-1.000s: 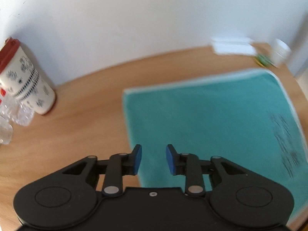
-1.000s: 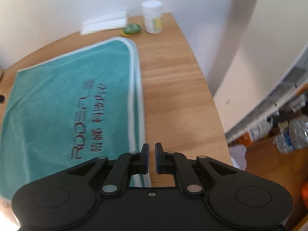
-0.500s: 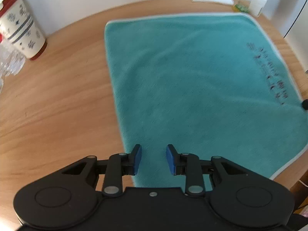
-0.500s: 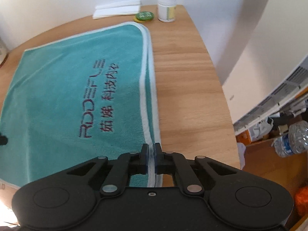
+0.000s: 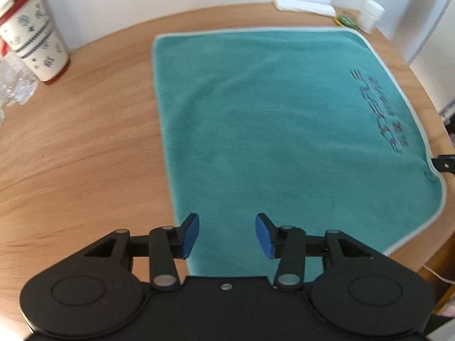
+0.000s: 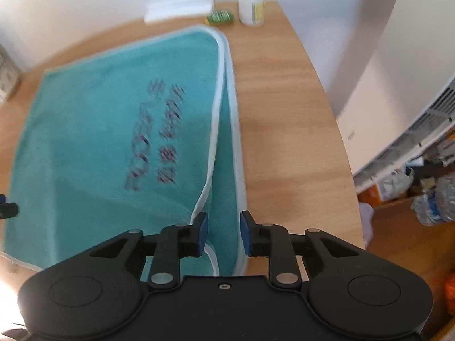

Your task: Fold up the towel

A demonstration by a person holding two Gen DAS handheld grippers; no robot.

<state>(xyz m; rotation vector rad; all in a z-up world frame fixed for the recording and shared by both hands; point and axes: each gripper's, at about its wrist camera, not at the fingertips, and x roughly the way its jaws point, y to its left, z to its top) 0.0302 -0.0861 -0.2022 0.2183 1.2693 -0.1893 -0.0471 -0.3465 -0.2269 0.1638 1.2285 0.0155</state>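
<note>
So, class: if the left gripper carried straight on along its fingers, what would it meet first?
Most likely the teal towel: the open left gripper points down over its near edge. Depth is uncertain.

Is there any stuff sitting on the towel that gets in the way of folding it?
No, nothing visible does. The teal towel has nothing on top of it. The cup stands off to its left, and the white bottle, green lid and white packet sit past its far edge. Both tools, left and right, are open right over the towel.
</note>
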